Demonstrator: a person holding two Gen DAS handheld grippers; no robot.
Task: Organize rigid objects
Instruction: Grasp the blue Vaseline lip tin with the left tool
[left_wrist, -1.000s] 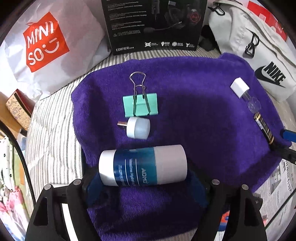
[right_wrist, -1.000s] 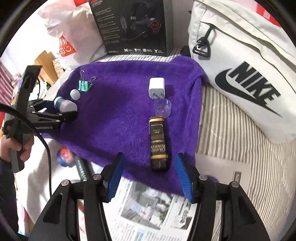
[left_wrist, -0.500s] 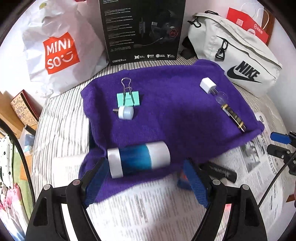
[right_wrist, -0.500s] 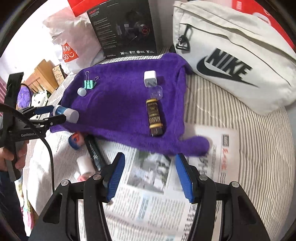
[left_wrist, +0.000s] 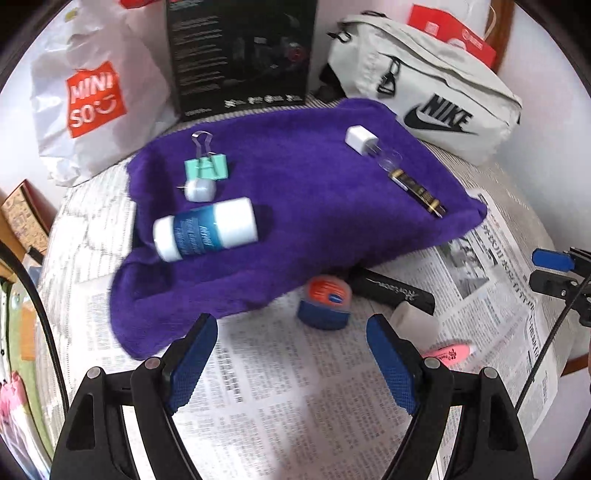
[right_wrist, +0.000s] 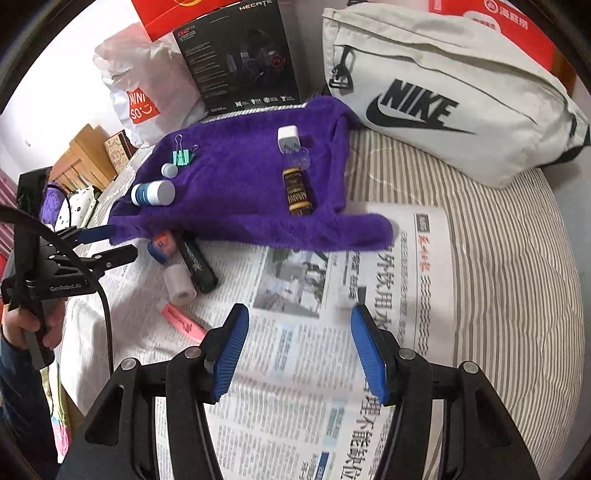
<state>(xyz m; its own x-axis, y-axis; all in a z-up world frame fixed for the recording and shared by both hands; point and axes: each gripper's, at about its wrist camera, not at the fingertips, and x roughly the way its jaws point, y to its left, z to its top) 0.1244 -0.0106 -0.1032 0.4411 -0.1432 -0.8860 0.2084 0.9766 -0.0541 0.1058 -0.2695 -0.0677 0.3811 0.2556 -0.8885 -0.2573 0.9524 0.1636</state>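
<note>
My left gripper (left_wrist: 291, 360) hangs wide apart and empty over the newspaper (left_wrist: 295, 406); the blue-and-white bottle (left_wrist: 205, 233) lies on its side on the purple towel (left_wrist: 314, 192), just below the teal binder clip (left_wrist: 207, 168). My right gripper (right_wrist: 299, 350) is wide too, holding nothing

Right tool (right_wrist: 295, 350): blue pads spread wide, nothing between them, above newspaper (right_wrist: 332, 332) on a striped bed (right_wrist: 498, 258). Purple towel (right_wrist: 240, 192) carries: blue-and-white bottle (right_wrist: 152, 194) lying flat, small white cap (right_wrist: 169, 170), teal binder clip (right_wrist: 181, 155), white charger (right_wrist: 288, 137), dark gold-lettered tube (right_wrist: 298, 190). Left tool (right_wrist: 107, 243), at the towel's edge, also spread.
</note>
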